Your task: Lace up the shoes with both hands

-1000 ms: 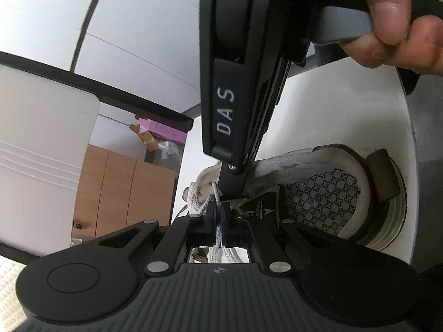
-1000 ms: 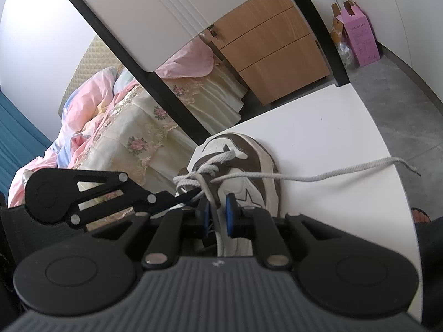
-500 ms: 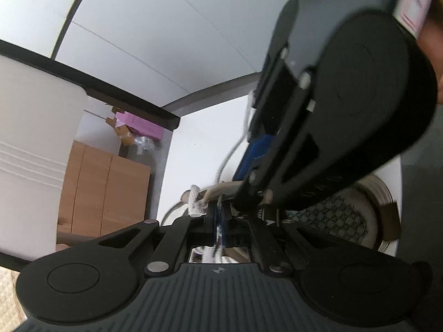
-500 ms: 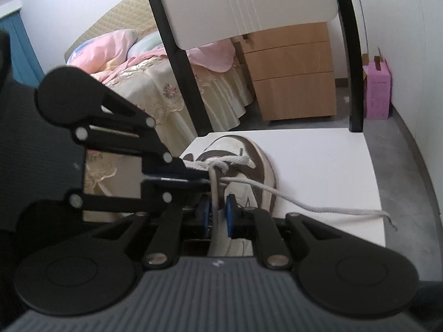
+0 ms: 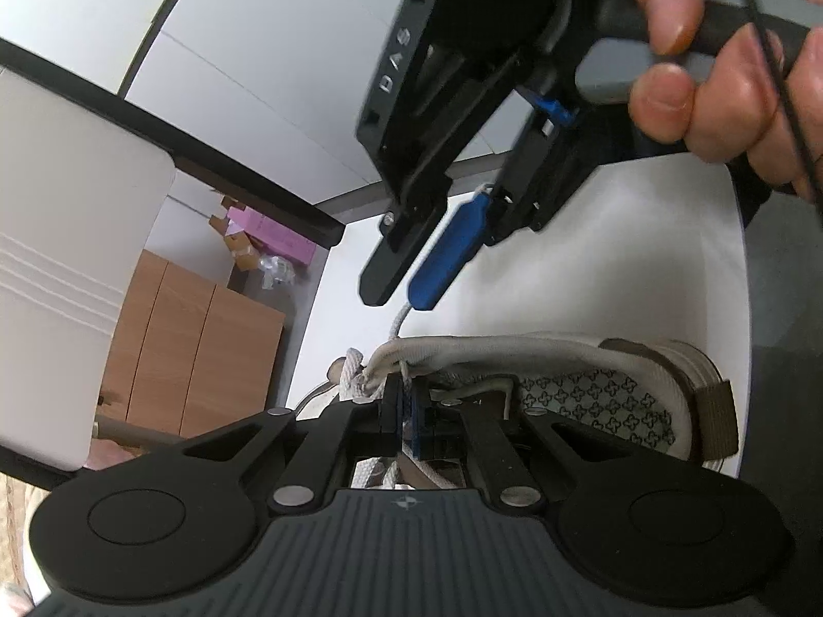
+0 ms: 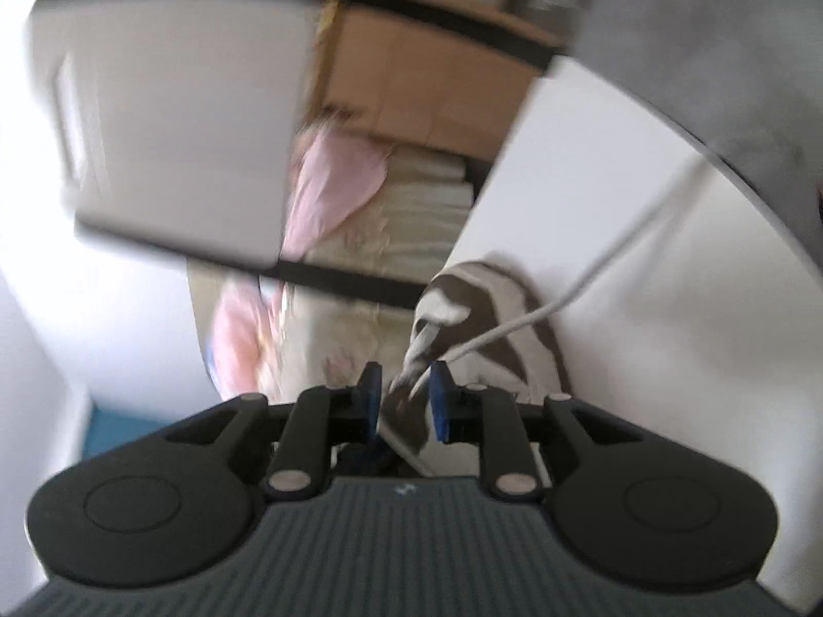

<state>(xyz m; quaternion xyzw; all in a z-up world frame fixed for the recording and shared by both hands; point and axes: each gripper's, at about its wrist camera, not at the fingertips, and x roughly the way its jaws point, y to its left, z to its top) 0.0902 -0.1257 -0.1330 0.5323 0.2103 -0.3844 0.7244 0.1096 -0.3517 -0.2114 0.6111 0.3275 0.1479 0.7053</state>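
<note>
A white and brown sneaker lies on the round white table. At its eyelets my left gripper is shut on a strand of the white lace. Above the shoe a hand holds my right gripper, its blue pad and black finger apart, with a lace strand hanging just under them. The right wrist view is blurred. There the right gripper has its jaws opening; the long loose lace runs slack between the pads toward the sneaker, unpressed.
A chair with a white back and black frame stands beyond the table's edge. Behind it are wooden drawers and a pink box. A bed with pink bedding lies to the left of the table.
The right gripper has rolled and pulled up away from the eyelets, and its jaws have widened off the lace. The left gripper keeps its pinch and has lifted slightly.
</note>
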